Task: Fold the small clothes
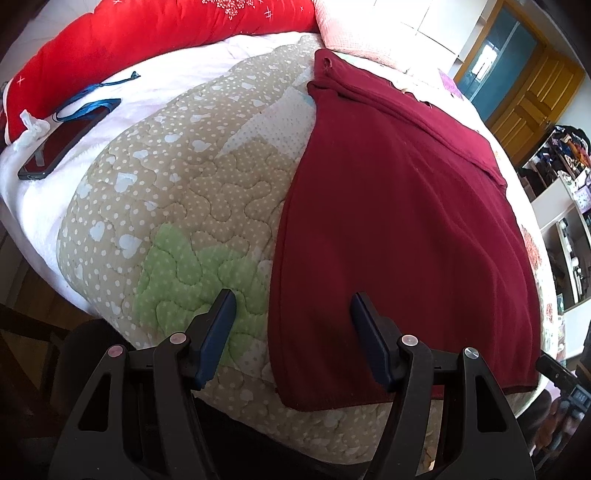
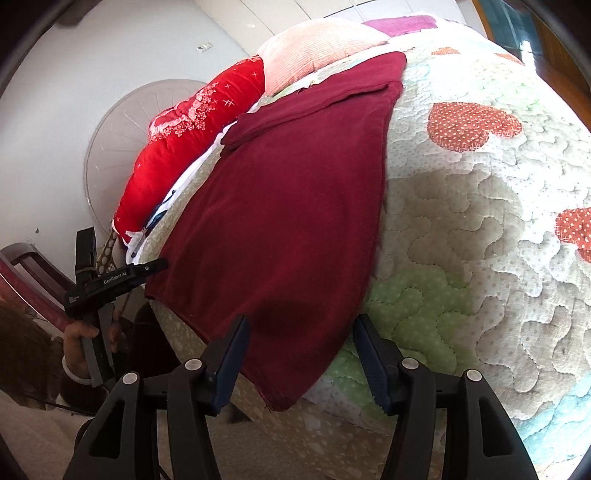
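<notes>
A dark red garment (image 1: 399,206) lies spread flat on the quilted bed cover (image 1: 177,192), with a folded band across its far end. My left gripper (image 1: 291,299) hovers open over the garment's near left edge; one finger is over the quilt, the other over the cloth. In the right wrist view the same garment (image 2: 288,206) runs away from me, and its near corner hangs over the bed edge. My right gripper (image 2: 302,319) stands open above that corner, the pads apart from the cloth. A hand (image 2: 79,334) at the left holds the other tool.
A phone (image 1: 66,144) with a blue lanyard (image 1: 92,107) lies at the far left beside a red cushion (image 1: 166,33). A pink pillow (image 1: 354,33) sits at the head. Shelves (image 1: 565,221) and a wooden door (image 1: 532,96) stand to the right. A chair (image 2: 26,266) is by the bed.
</notes>
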The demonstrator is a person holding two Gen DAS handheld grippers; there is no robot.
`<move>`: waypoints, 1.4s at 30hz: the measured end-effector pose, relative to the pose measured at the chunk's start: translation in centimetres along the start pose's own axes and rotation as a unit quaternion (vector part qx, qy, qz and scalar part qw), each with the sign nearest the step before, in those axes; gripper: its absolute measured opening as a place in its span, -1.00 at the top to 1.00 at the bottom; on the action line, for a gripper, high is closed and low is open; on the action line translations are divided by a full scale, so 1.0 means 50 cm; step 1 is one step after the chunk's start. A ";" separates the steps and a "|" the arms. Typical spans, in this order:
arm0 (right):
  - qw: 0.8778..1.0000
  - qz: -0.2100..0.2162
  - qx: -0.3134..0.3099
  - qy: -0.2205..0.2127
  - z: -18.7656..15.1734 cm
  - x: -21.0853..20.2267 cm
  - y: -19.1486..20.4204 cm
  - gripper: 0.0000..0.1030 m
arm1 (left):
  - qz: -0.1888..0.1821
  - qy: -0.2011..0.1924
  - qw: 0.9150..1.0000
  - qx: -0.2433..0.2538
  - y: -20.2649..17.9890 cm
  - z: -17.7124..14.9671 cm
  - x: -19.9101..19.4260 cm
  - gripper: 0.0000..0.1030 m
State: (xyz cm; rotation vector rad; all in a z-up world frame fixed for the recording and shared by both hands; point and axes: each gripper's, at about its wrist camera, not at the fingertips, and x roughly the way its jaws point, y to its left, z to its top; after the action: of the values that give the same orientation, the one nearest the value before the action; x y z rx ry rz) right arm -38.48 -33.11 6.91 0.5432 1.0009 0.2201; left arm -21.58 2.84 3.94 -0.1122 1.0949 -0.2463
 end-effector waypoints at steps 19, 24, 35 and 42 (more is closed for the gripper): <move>0.993 0.104 -0.055 -0.011 -0.001 0.030 0.011 0.50 | -0.041 0.017 0.999 0.022 -0.005 0.007 0.002 0.65; 0.988 0.148 -0.023 -0.023 0.017 0.034 -0.006 0.78 | -0.101 0.025 0.995 0.007 0.005 0.028 -0.022 0.86; 0.970 0.204 -0.015 -0.128 0.169 -0.040 -0.015 0.83 | -0.159 -0.051 0.986 -0.014 -0.025 0.198 -0.056 0.86; 0.969 0.148 -0.033 -0.193 0.367 -0.022 -0.026 0.84 | -0.149 -0.090 0.985 -0.013 -0.056 0.402 -0.007 0.86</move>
State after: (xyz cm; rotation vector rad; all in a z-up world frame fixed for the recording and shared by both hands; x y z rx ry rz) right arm -23.66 -40.74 14.77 0.6449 0.5300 0.3968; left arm -4.23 -0.43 14.00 -0.3182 0.8987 -0.4815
